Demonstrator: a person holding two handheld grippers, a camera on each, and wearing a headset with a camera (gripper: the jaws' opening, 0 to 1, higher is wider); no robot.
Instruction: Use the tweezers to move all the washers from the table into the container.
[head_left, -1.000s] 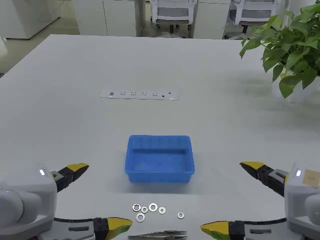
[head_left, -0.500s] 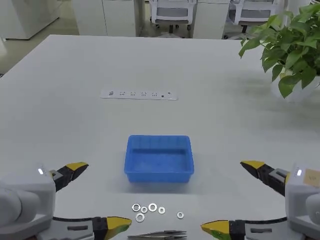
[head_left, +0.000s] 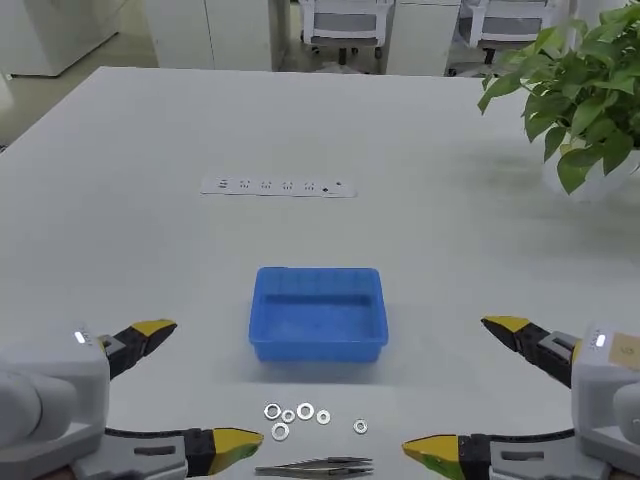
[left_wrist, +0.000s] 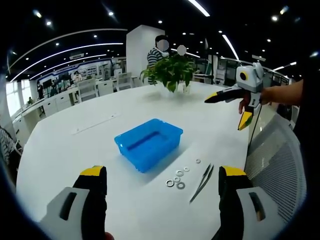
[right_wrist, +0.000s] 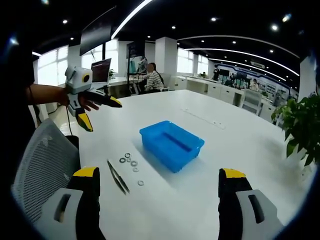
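Several small silver washers (head_left: 300, 415) lie in a loose cluster on the white table, just in front of the blue container (head_left: 318, 312). The metal tweezers (head_left: 316, 466) rest flat at the table's near edge, below the washers. My left gripper (head_left: 195, 385) hovers open at the lower left, its yellow-tipped jaws spread wide with nothing between them. My right gripper (head_left: 468, 385) hovers open at the lower right, also holding nothing. The left gripper view has the container (left_wrist: 148, 141), washers (left_wrist: 178, 179) and tweezers (left_wrist: 202, 181); the right gripper view has the same container (right_wrist: 171, 142), washers (right_wrist: 131, 163) and tweezers (right_wrist: 118, 176).
A white power strip (head_left: 278, 188) lies further back on the table. A potted green plant (head_left: 580, 95) stands at the far right. Office chairs (head_left: 345, 25) sit beyond the table's far edge. A mesh chair back (right_wrist: 42, 165) is near the table's front edge.
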